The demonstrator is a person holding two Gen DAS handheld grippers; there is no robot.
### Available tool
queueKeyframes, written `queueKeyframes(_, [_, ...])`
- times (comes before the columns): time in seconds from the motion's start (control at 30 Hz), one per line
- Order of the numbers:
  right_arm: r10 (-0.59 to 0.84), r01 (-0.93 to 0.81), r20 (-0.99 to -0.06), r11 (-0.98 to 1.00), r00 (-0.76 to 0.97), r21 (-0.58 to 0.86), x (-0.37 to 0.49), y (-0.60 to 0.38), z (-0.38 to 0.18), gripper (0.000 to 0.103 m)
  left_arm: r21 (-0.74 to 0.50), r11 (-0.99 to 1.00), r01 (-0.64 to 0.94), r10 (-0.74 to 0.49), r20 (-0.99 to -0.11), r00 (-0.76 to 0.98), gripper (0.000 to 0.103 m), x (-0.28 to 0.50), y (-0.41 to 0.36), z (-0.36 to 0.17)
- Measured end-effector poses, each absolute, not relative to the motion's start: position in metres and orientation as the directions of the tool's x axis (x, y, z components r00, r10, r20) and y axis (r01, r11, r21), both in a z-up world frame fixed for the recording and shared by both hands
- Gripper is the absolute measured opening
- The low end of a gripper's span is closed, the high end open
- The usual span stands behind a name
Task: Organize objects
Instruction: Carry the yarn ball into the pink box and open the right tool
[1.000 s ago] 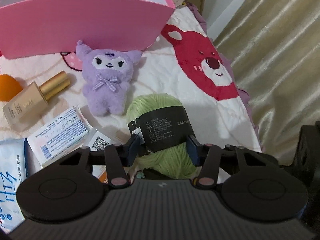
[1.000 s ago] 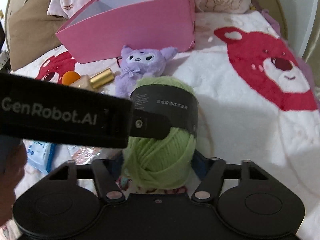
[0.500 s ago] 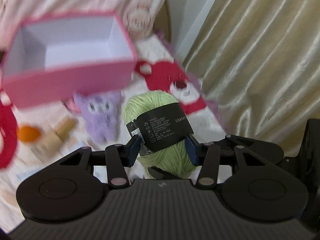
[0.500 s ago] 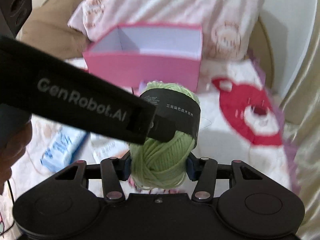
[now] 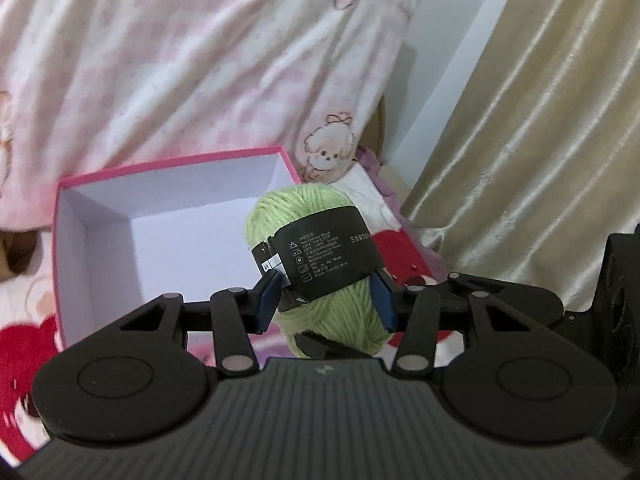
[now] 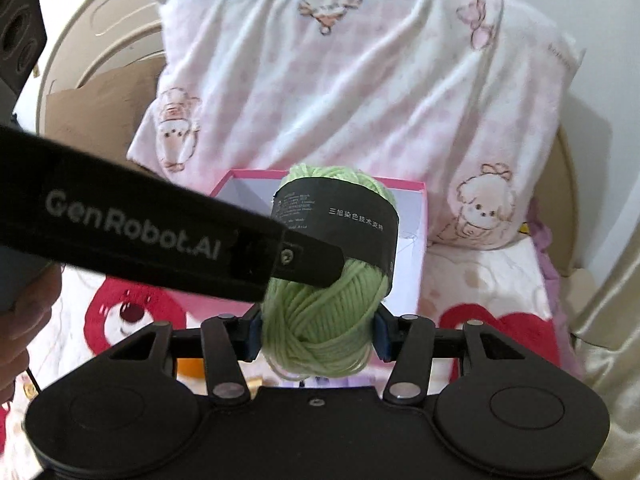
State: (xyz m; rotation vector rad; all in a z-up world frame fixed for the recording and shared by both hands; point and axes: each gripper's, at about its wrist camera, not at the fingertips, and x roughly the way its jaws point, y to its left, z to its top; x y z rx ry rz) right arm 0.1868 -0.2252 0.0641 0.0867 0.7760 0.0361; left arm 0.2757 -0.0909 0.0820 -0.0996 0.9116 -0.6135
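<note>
A green yarn ball (image 5: 320, 236) with a black paper label is held up in the air by both grippers. My left gripper (image 5: 324, 300) is shut on its label end. My right gripper (image 6: 316, 332) is shut on its lower end (image 6: 320, 320). The left gripper's black body (image 6: 140, 236) crosses the right wrist view. An open pink box (image 5: 64, 248) with a white, empty inside stands on the bed just beyond the yarn, and its far rim (image 6: 416, 188) shows in the right wrist view.
A pink-and-white pillow (image 6: 360, 92) leans behind the box. A gold curtain (image 5: 540, 120) hangs at the right. The blanket (image 6: 500, 320) has red bear prints. An orange object (image 6: 188, 366) peeks out below the right gripper.
Both grippers have lifted the yarn off the bed and carried it up toward the pink box. The purple plush, bottle and packets have dropped out of sight below.
</note>
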Motion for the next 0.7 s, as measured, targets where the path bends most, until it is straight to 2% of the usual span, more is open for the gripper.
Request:
queueKeyframes(0.27, [0.081, 0.043, -0.723, 0.988, 0.686, 0.151, 0.264, -0.258, 0.014, 0.056, -0.305, 0.843, 0.444, -0.508, -0.723, 0.468, 0.047, 0.348, -0.107, 0.029])
queueKeyframes(0.37, [0.063, 0.063, -0.737, 0.988, 0.672, 0.142, 0.287, -0.265, -0.011, 0.056, -0.335, 0.840, 0.426, -0.519, -0.726, 0.451, 0.047, 0.369, -0.108, 0.002])
queueKeyframes(0.6, [-0.047, 0.057, -0.763, 0.998, 0.644, -0.013, 0.321, -0.255, -0.037, 0.056, -0.389, 0.837, 0.385, -0.532, -0.743, 0.406, 0.047, 0.398, -0.104, -0.036])
queueKeyframes(0.67, [-0.058, 0.046, -0.764, 0.998, 0.643, -0.037, 0.325, -0.253, -0.040, 0.056, -0.398, 0.842, 0.363, -0.527, -0.748, 0.403, 0.043, 0.406, -0.100, -0.042])
queueKeyframes(0.7, [-0.061, 0.044, -0.765, 0.998, 0.641, -0.043, 0.324, -0.252, -0.040, 0.056, -0.396, 0.847, 0.354, -0.520, -0.755, 0.399, 0.038, 0.409, -0.099, -0.045])
